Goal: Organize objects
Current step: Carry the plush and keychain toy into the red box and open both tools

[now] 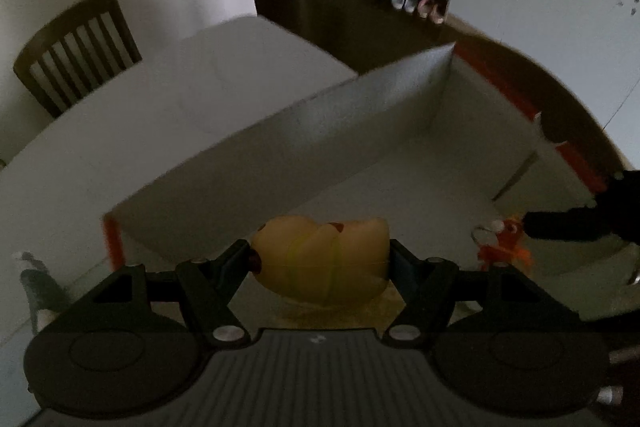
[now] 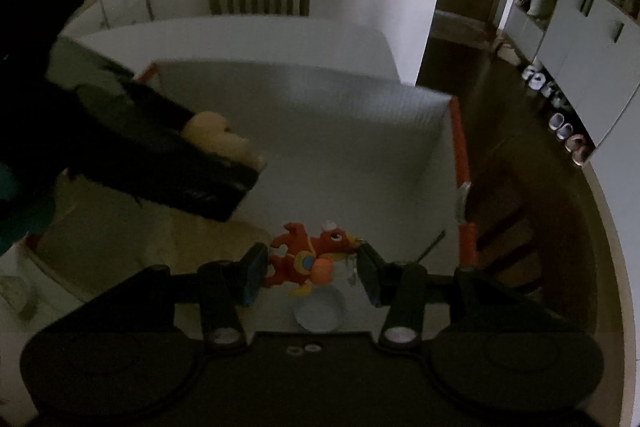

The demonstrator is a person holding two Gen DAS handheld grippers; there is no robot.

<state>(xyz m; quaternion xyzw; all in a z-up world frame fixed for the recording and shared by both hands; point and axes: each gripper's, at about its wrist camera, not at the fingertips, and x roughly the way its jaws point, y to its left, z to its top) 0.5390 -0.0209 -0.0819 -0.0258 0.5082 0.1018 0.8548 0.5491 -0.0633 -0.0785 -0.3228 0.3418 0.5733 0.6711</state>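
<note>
Left claw [image 1: 322,261]: partly spread, pads pressed on either flank of a pale yellow soft toy [image 1: 322,259] banded with a thin yellow-green elastic. I read that as a firm hold. In its own view the toy hangs at 6 o'clock, over the near end of a white open box [image 1: 360,123] trimmed in orange-red at the corners. The box stands on the white worktop [image 1: 160,99], with a slatted wooden chair [image 1: 76,55] at 10 o'clock beyond it.

Right claw [image 2: 312,269]: narrower set, pads closed on a small red dragon-like figure [image 2: 310,257] with an orange belly and a metal loop at its head end. In the right view it sits at 6 o'clock, also above the box floor [image 2: 340,155]. A white round dish or lid [image 2: 318,313] lies on that floor just under the figure; I cannot tell which it is. The left claw, carrying the yellow toy [image 2: 222,137], shows at 9 o'clock, over the box's left side.

Step in hand, as I judge it: both items are carried over the box and are being placed; neither rests on the floor yet.

Next move, my estimate: lower each claw until its item touches the bottom, keep the two well apart, steer the red figure off the white disc if possible, then open the pads and lift straight out clear of the walls.
</note>
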